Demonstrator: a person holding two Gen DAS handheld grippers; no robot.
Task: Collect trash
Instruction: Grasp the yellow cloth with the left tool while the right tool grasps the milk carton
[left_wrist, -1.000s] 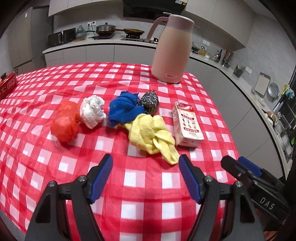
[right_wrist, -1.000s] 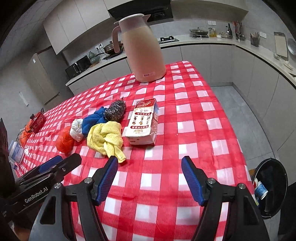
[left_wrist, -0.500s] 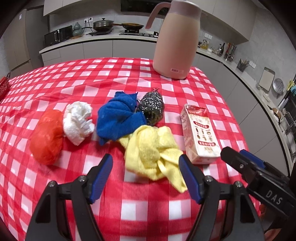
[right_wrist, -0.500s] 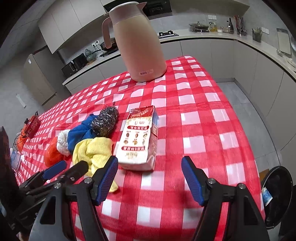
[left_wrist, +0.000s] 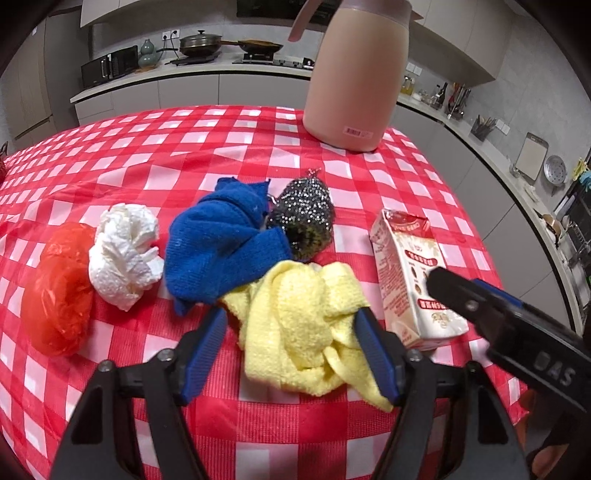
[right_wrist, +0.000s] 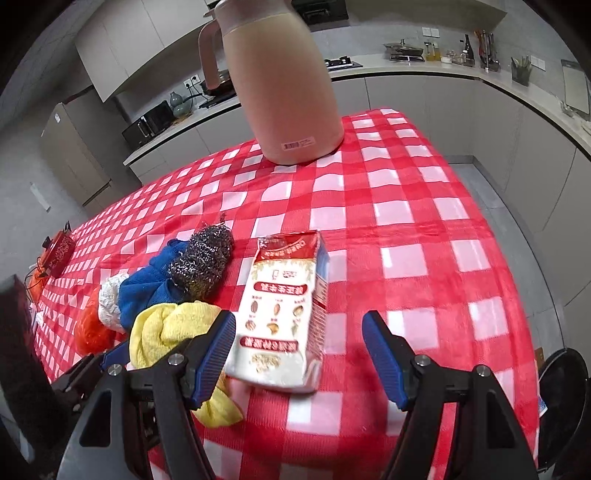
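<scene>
On the red-checked tablecloth (left_wrist: 258, 147) lies a row of items: an orange plastic bag (left_wrist: 55, 291), a crumpled white paper (left_wrist: 125, 254), a blue cloth (left_wrist: 221, 243), a steel scourer (left_wrist: 303, 218), a yellow cloth (left_wrist: 295, 332) and a flat milk carton (left_wrist: 410, 273). My left gripper (left_wrist: 290, 312) straddles the yellow cloth, its jaws closing, the pads not pressing on it. My right gripper (right_wrist: 299, 315) stands open around the near end of the carton (right_wrist: 284, 306), which lies closer to its left finger. The left gripper's view has one right finger over the carton.
A tall pink jug (right_wrist: 280, 81) stands at the far side of the table. A black bin (right_wrist: 561, 398) sits on the floor past the table's right edge. A red object (right_wrist: 57, 251) lies at the far left. Kitchen counters run behind.
Both grippers have moved forward and down toward the items. The yellow cloth now lies between the left fingers, which have narrowed, and the carton between the right fingers.
</scene>
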